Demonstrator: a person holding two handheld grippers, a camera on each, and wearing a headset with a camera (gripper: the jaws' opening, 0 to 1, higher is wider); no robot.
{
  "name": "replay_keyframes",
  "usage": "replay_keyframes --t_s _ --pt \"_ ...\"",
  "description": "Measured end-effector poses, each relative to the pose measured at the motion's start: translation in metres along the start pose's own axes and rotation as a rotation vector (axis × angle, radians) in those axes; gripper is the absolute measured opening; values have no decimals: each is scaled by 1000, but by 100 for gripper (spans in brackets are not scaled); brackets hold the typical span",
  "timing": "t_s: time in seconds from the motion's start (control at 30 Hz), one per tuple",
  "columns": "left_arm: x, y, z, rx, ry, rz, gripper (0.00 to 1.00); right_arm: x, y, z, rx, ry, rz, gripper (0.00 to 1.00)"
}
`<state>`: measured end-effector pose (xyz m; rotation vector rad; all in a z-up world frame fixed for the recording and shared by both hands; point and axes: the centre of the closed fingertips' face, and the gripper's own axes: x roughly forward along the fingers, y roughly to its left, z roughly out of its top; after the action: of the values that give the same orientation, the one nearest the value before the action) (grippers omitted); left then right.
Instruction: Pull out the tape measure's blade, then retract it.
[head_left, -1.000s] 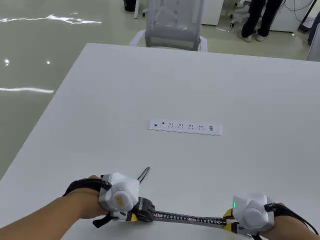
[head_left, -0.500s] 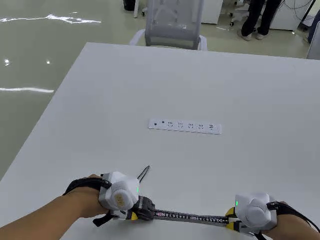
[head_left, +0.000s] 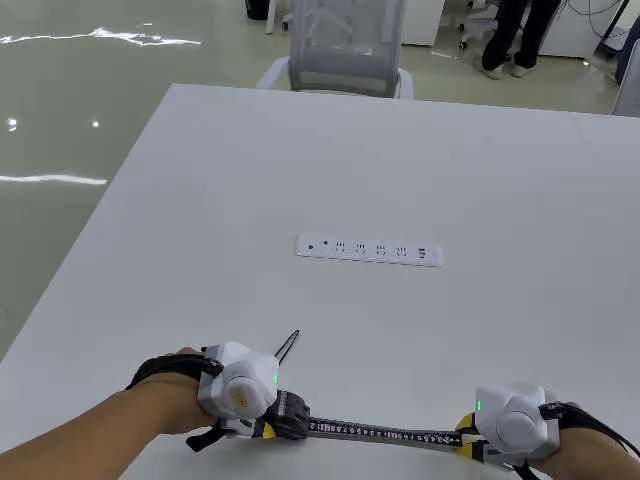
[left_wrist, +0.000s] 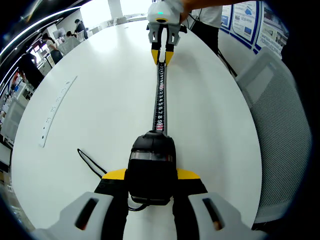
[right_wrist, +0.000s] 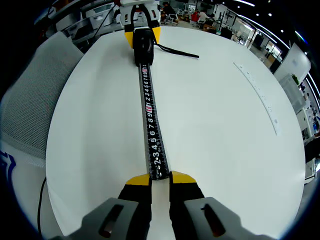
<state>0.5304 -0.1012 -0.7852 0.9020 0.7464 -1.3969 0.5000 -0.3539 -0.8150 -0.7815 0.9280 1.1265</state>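
Tape measure (left_wrist: 152, 167): black case, seen lying on the white surface (head_left: 400, 160) close to its near edge, left of the middle. The case is clamped between the two yellow-tipped fingers (left_wrist: 116, 174) of the left gripper (left_wrist: 152, 174), one finger against each side; the rear of the case sits well back between them and the blade mouth points away from the gripper.

The blade (left_wrist: 160, 95) is drawn out and runs roughly along the near edge of the surface to the right gripper (right_wrist: 160, 178). Printed numerals are readable along its length in both gripper views. Its free end is pinched between the fingers (right_wrist: 184, 178) of the right gripper, which are closed on it with only a narrow gap showing between the tips. The blade is seen straight, low over the surface; whether it touches the surface cannot be told.

A thin black strap (head_left: 287, 346) trails from the tape measure across the surface towards the far edge.

A white power strip (head_left: 369, 251) lies flat near the middle of the surface, well apart from both grippers. A grey chair (head_left: 340, 40) stands at the far edge.
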Motion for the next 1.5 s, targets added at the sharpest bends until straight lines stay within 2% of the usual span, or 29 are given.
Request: replay_keyframes --t_s 0.77,1.5 --pt "0 0 0 -2 -3 -1 30 -3 -1 -7 8 11 1 10" --pt "0 -1 0 -8 1 -5 30 -4 0 -5 29 -2 -5 11"
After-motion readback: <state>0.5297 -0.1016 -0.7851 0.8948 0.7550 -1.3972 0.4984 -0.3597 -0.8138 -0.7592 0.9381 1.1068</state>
